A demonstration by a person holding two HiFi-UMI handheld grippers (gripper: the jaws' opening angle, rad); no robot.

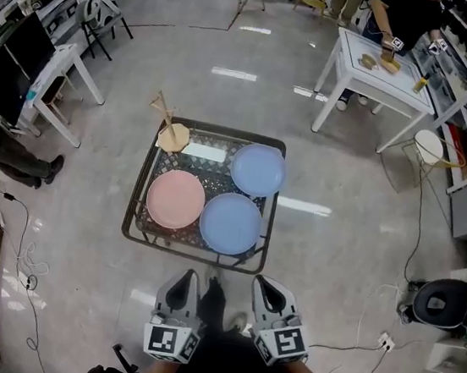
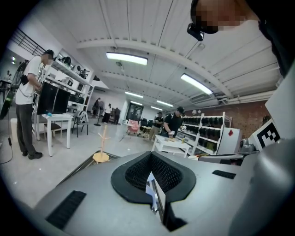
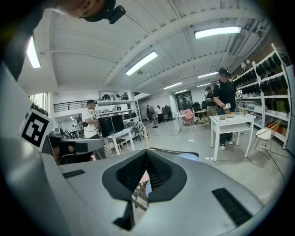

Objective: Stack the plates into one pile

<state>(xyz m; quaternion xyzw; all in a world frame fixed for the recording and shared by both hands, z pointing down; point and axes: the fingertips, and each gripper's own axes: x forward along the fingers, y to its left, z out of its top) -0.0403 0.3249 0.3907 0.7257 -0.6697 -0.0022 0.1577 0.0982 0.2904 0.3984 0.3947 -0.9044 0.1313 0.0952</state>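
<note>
On the black mesh table (image 1: 209, 176), head view, three plates lie singly, none stacked on another. The pink plate (image 1: 175, 198) occupies the table's near-left part. The near blue plate (image 1: 230, 223) occupies the near-right part, its rim meeting the pink plate's rim. The far blue plate (image 1: 258, 169) sits at the table's far-right corner, just beside the near blue plate; whether the two touch cannot be told. A wooden peg stand (image 1: 172, 133) stands upright at the table's far-left corner.

The left gripper (image 1: 190, 278) and right gripper (image 1: 267, 285) are held side by side just off the table's near edge, over the floor (image 1: 338, 238). Both point toward the table and touch no plate.

Left gripper view: the black ribbed pads meet at their tips, so the jaws are closed with nothing between them. The wooden peg stand shows beyond them.

Right gripper view: the pads likewise meet at the tips, closed and empty. A blue plate's edge shows just past them.

A white table (image 1: 376, 79) stands well beyond the mesh table's far-right corner, with a person (image 1: 401, 16) at it.
</note>
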